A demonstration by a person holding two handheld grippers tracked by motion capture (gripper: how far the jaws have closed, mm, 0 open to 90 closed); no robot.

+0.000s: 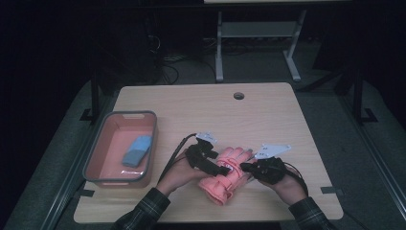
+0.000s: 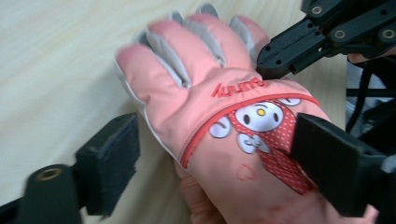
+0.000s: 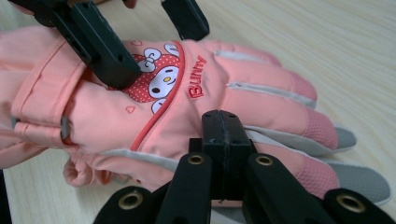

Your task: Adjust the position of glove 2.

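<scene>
High view: nearest the camera are your plaid sleeves [image 1: 143, 211], coming in from the bottom edge. Your left gripper [image 1: 209, 160] sits over the cuff half of the pink glove [image 1: 225, 179]; your right gripper [image 1: 250, 167] meets the glove's edge at the finger end. The glove lies flat on the table [image 1: 268, 115] between your hands, near the front edge. To the left, well apart, a pink bin [image 1: 152, 143] with a blue item [image 1: 137, 149] lying inside. Judging from that, the glove likely goes to the bin next; nothing is lifted yet.

Left gripper view: your left gripper [image 2: 219, 158] has its jaws spread wide, one pad on each side of the glove [image 2: 205, 116], the left pad clearly off the fabric, so no grip. The right pad overlaps the bunny print; I cannot tell whether it touches. This view gives the red lettering and the grey finger gussets, which the high view blurs out. Your right gripper's jaws [image 2: 273, 65] reach in at the top right.

Right gripper view: your right gripper [image 3: 223, 140] is fully closed, pads pressed together at the glove's [image 3: 154, 107] side seam; I cannot tell if fabric is pinched between them. It shows the grey fingertips and the folded cuff, and your left gripper [image 3: 154, 42] straddling the print.

Done: both grippers placed at the glove. Left: a firm grasp, lift, transfer.
</scene>
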